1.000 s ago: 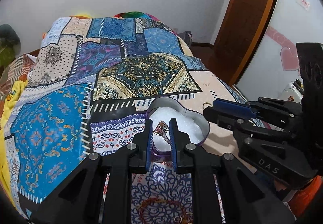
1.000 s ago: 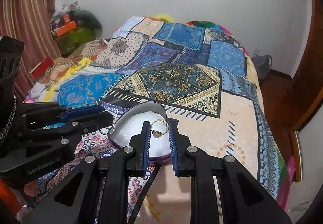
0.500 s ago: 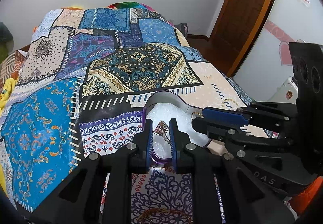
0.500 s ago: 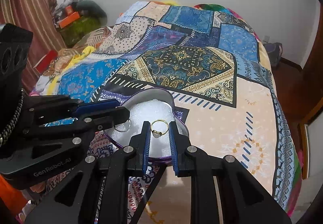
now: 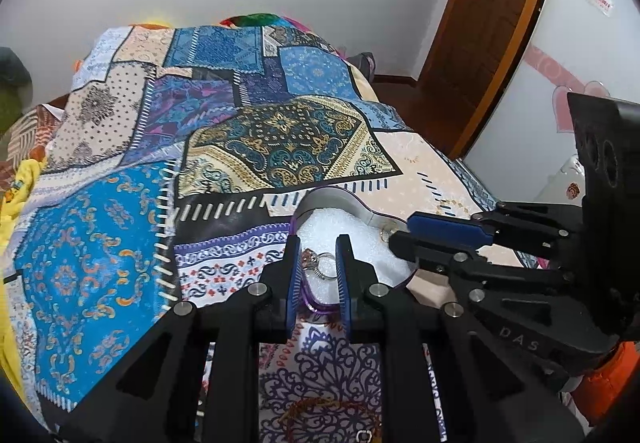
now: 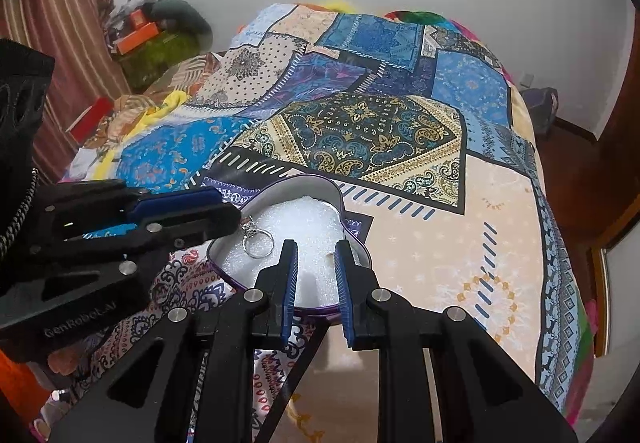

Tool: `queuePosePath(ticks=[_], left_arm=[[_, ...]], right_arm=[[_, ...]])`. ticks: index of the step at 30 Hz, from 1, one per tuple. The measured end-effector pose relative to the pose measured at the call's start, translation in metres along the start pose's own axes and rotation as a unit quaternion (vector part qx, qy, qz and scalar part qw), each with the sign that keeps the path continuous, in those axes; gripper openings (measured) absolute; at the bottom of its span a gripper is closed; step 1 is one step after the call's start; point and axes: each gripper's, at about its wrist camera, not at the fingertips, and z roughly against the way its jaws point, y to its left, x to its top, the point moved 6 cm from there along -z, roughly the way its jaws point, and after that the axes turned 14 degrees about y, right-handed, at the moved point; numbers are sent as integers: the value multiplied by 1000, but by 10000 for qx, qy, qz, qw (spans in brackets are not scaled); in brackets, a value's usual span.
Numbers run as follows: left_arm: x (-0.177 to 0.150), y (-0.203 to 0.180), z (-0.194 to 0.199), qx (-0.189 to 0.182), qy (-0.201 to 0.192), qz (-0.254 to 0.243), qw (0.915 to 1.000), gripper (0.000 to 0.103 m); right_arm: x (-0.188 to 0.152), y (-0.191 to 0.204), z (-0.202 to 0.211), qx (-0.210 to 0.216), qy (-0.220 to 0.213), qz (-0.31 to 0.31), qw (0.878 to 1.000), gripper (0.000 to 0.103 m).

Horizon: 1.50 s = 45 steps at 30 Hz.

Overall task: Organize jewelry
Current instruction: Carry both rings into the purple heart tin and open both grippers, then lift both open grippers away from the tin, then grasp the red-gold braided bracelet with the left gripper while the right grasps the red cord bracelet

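Observation:
A purple heart-shaped tin point(image 5: 332, 199) point(image 6: 304, 183) with white foam lining sits on the patchwork bedspread. My left gripper point(image 5: 317, 263) is over its near rim, jaws slightly apart, with a silver stone ring point(image 5: 320, 267) point(image 6: 256, 239) between them; in the right wrist view the ring hangs at the left fingertips, just above the foam. My right gripper point(image 6: 316, 259) is open over the tin's right lobe. A thin gold ring point(image 5: 386, 233) point(image 6: 330, 255) lies on the foam by its fingertips, mostly hidden.
The patchwork bedspread point(image 5: 280, 139) point(image 6: 372, 131) covers the bed. A beaded bracelet point(image 5: 332, 411) lies on it below the left gripper. A wooden door point(image 5: 488, 23) stands to the right, clutter and a curtain point(image 6: 52, 43) to the left.
Both grippers moved lower and further over the tin. The right gripper opened and the gold ring dropped onto the foam. The left jaws have parted slightly around the silver ring.

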Motion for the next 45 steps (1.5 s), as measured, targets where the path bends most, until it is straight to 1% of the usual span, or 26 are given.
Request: queuePosePath(ticks=[1,3,4,5,8,10,11,12,14,22,27,32,36,39,40,41,43,44,45], left_arm=[[-1,0,4,38,-27,5,10000,16],[-3,2,11,92,-76,22,9999,24],[-5,2,15,120,-110,34,9999,31],[-6,3,20,154,-150,46,9998,35],[-10,4,31,257,-204,52,9994,37],[-15,5,39,351,-223,51,9991,38],[-17,5,43,379,-234,53,9990,41],[-20,5,46,402,-249,56,9989,43],[-26,6,54,458,-287,60,9985,48],[-54,13,70,617,-157,123,9979,53],[-75,16,66,676,91,118,9976,54],[-99,18,53,745,383,99,9964,54],[-117,26,36,769,668,208,9946,54],[-124,32,26,788,740,336,9936,53],[-125,33,22,730,776,397,9935,51],[-125,33,18,659,781,444,9938,45],[-123,31,13,584,813,447,9940,37],[-123,30,11,565,820,443,9940,34],[-121,28,7,529,833,452,9941,33]], right_arm=[[0,1,2,-18,-17,-1,10000,17],[-1,1,7,-65,-62,-9,10000,17],[-1,1,10,-92,-87,-18,9999,17],[-2,2,13,-110,-114,-26,9999,18],[-3,5,24,-179,-193,-8,9997,18],[-6,9,30,-256,-234,33,9994,21],[-7,11,33,-296,-257,46,9992,29],[-8,12,36,-333,-291,54,9990,40],[-11,16,45,-412,-433,75,9982,48],[-27,29,59,-448,-495,117,9977,48],[-41,36,57,-468,-400,151,9980,49],[-56,39,55,-422,-313,80,9986,49],[-67,42,51,-426,-234,64,9988,49],[-75,43,46,-440,-153,52,9989,49],[-77,43,44,-453,-124,47,9989,49],[-79,43,42,-445,-91,37,9990,49],[-83,42,37,-398,-25,-5,9992,49],[-84,41,35,-378,12,-33,9993,49],[-86,41,33,-369,39,-52,9993,49]])
